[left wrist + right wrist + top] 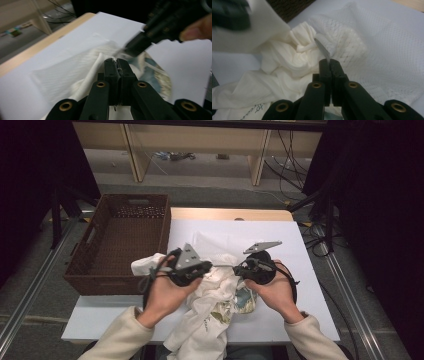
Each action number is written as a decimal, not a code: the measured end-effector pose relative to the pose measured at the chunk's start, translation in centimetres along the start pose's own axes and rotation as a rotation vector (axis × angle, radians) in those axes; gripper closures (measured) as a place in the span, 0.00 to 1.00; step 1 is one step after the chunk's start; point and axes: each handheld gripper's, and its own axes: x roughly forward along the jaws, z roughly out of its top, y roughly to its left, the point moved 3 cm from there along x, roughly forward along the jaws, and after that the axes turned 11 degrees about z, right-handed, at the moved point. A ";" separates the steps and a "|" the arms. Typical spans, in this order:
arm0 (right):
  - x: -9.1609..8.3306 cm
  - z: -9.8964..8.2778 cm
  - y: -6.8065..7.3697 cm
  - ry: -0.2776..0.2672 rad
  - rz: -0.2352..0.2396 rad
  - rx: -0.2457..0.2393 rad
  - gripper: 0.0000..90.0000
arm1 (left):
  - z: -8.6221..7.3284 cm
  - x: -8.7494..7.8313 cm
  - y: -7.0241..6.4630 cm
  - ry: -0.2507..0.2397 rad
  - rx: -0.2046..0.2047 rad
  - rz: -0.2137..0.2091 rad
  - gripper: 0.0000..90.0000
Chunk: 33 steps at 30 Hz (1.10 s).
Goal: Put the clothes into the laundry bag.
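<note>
Cream cotton T-shirt [215, 295] with a printed front, pinched at two spots between my grippers.

My left gripper [116, 65] has its black jaws pressed together on a fold of that shirt; my right gripper [329, 65] is likewise clamped tight on a thin edge of white mesh fabric [372, 50], which lies at twelve o'clock of the shirt. In the high view my left gripper [212, 265] and right gripper [236, 267] nearly meet tip to tip above the crumpled shirt, near the middle of the white table top [300, 270]. Part of the shirt hangs over the table's six o'clock edge. At nine o'clock of my left hand [162, 295] stands a dark brown woven basket [80, 265].
</note>
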 end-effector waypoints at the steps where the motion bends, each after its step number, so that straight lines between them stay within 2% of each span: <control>1: 0.0 0.0 -0.1 -0.009 -0.001 -0.009 1.00 | -0.1 0.6 -0.8 0.015 0.015 -0.022 0.96; 2: 0.0 0.0 -0.2 -0.014 -0.005 -0.022 1.00 | -0.1 1.3 -1.6 0.026 0.027 -0.048 0.96; 3: -0.2 0.0 0.0 -0.007 -0.003 0.008 1.00 | -0.3 2.0 -2.5 0.034 0.033 -0.074 0.96; 4: -0.2 0.0 -0.1 -0.016 -0.006 -0.005 1.00 | -0.4 2.4 -3.1 0.052 0.037 -0.091 0.96; 5: -0.2 0.1 -0.2 -0.031 -0.010 -0.012 1.00 | -0.6 3.2 -3.7 0.057 0.066 -0.080 0.96; 6: -0.5 0.1 -0.2 -0.015 -0.011 -0.001 1.00 | -0.8 3.9 -4.1 0.065 0.104 -0.074 0.96; 7: -0.5 0.1 -0.1 -0.014 -0.005 0.026 1.00 | -1.3 4.7 -5.0 0.096 0.126 -0.106 0.95; 8: -0.4 0.1 -0.4 -0.040 -0.013 -0.012 1.00 | -1.8 5.5 -5.6 0.122 0.129 -0.151 0.92; 9: -0.6 0.1 -0.3 -0.016 -0.002 0.011 1.00 | -2.3 6.3 -5.9 0.135 0.133 -0.162 0.88; 10: -0.5 0.1 -0.5 -0.020 -0.002 -0.011 1.00 | -2.8 6.8 -6.3 0.149 0.126 -0.198 0.83; 11: -0.5 0.1 -0.4 -0.021 -0.001 -0.002 1.00 | -3.3 7.4 -6.6 0.165 0.149 -0.205 0.79; 12: -0.4 0.1 -0.5 -0.035 -0.021 -0.017 1.00 | -3.8 7.8 -7.1 0.176 0.153 -0.238 0.72; 13: -0.4 0.1 -0.5 -0.019 -0.009 -0.022 1.00 | -3.9 7.8 -7.3 0.169 0.175 -0.258 0.65; 14: -0.4 0.1 -0.3 -0.020 -0.002 -0.008 1.00 | -3.8 7.6 -7.4 0.155 0.174 -0.254 0.60; 16: -0.4 0.0 -0.5 -0.019 -0.005 -0.022 1.00 | -3.1 6.7 -7.3 0.139 0.191 -0.270 0.51; 18: -0.4 0.0 -0.6 -0.021 -0.013 -0.008 1.00 | -2.1 5.3 -7.0 0.111 0.161 -0.267 0.44; 20: -0.3 0.0 -0.6 -0.025 -0.011 -0.009 1.00 | -0.9 3.6 -6.3 0.065 0.151 -0.249 0.42; 21: -0.3 0.0 -0.5 -0.009 -0.002 0.007 1.00 | -0.5 3.0 -5.9 0.057 0.149 -0.242 0.42; 22: -0.3 0.0 -0.4 -0.006 0.004 0.007 1.00 | 0.0 2.3 -5.6 0.030 0.119 -0.238 0.41; 23: -0.4 0.1 -0.5 -0.005 -0.007 -0.012 1.00 | 0.4 1.7 -5.0 0.011 0.112 -0.234 0.41; 24: -0.3 0.0 -0.4 -0.015 -0.013 -0.005 1.00 | 0.7 1.3 -4.3 -0.003 0.093 -0.234 0.41; 25: -0.3 0.0 -0.5 -0.013 -0.011 -0.017 1.00 | 0.8 0.9 -3.2 -0.009 0.078 -0.183 0.41; 26: -0.3 0.0 -0.5 -0.013 -0.012 -0.018 1.00 | 0.8 0.7 -1.8 0.003 0.079 -0.138 0.41; 27: -0.3 0.0 -0.4 -0.011 -0.012 -0.012 1.00 | 0.6 0.9 -0.6 0.008 0.061 -0.102 0.41; 28: -0.3 0.0 -0.3 -0.005 -0.006 0.005 1.00 | 0.2 1.2 0.6 0.032 0.051 -0.063 0.41; 29: -0.2 0.0 -0.3 -0.020 -0.011 0.001 1.00 | -0.5 1.8 1.7 0.058 0.030 -0.030 0.40; 31: -0.2 0.0 -0.3 -0.002 -0.006 -0.019 1.00 | -2.2 3.2 3.6 0.124 -0.017 -0.002 0.38; 32: -0.2 0.0 -0.4 -0.010 -0.009 -0.028 1.00 | -3.1 4.0 4.2 0.154 -0.027 -0.003 0.38; 33: -0.1 0.0 -0.4 -0.013 -0.011 -0.029 1.00 | -4.1 4.9 4.7 0.191 -0.083 -0.018 0.36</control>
